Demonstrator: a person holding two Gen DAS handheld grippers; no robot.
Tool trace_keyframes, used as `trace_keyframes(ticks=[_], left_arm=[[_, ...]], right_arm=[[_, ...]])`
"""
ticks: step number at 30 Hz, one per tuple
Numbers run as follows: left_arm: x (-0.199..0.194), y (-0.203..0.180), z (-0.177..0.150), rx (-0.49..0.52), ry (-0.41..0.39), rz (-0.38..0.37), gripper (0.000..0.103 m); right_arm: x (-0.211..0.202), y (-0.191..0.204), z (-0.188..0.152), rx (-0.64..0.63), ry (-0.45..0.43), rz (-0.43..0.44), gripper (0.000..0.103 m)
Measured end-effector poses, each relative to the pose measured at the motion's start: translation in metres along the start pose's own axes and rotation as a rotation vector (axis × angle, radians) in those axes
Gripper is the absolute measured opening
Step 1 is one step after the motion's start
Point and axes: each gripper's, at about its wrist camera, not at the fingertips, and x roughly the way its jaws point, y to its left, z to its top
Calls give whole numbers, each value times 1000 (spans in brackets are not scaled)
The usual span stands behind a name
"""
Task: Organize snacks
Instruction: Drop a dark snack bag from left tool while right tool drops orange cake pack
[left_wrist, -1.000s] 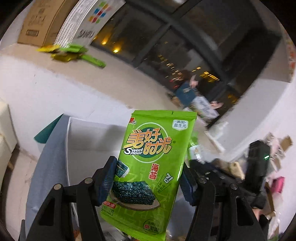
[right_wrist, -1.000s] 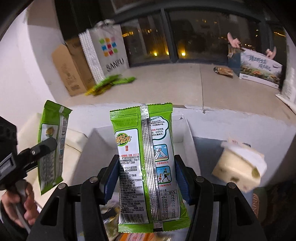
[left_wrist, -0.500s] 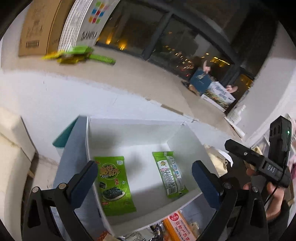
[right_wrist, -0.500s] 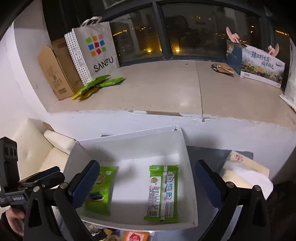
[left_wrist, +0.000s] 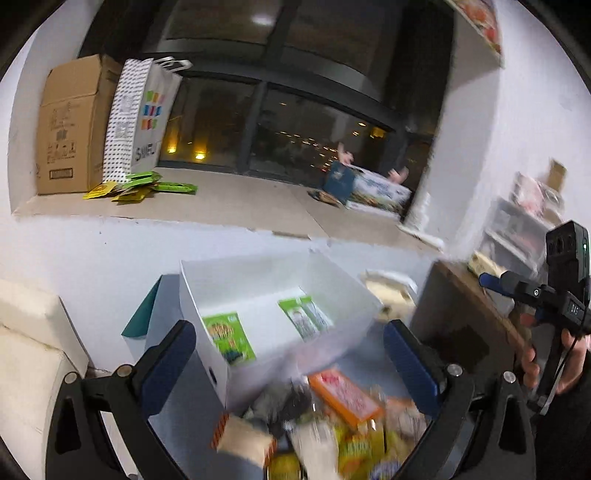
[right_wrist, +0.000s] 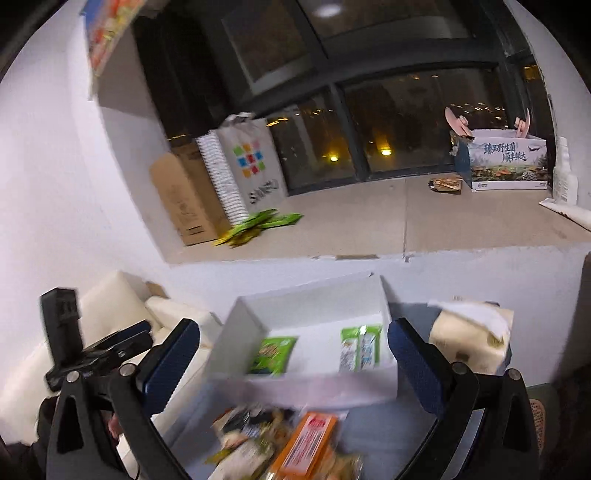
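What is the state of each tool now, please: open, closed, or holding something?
Left tool: open, holding nothing.
Right tool: open, holding nothing.

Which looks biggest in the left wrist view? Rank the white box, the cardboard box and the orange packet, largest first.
1. white box
2. cardboard box, though it sits farther back
3. orange packet, blurred, nearest the camera

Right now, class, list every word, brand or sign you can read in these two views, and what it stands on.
"SANFU", blurred but just legible, on the white shopping bag.
"臻品野生菌 顺丰鲜达" on the printed carton by the window.
Print on the green seaweed packets in the white box, the orange pack and the cardboard box: too blurred.
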Motion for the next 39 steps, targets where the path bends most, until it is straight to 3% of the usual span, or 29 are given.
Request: trace_keyframes(ticks=[6,13,23,30,36,39], left_arm=[[-21,-11,-40,21,5,11,103],[-25,-20,-69,77,40,20,103],[-26,-13,-81,83,59,18,103],[-22,-9,-86,86,72,14,103],[-2,-12,-91,105,121,10,103],[16,-15,-92,128,164,19,103]], right_arm=[[-29,12,-70,6,83,-84,103],[31,6,-122,39,339,-183,103],[145,17,-131,-43,566,-244,103],[191,7,-142,-102,693,-329,103],[174,-1,-139,-118,681,-300,69],[151,-3,-135,-113,636,-280,65]])
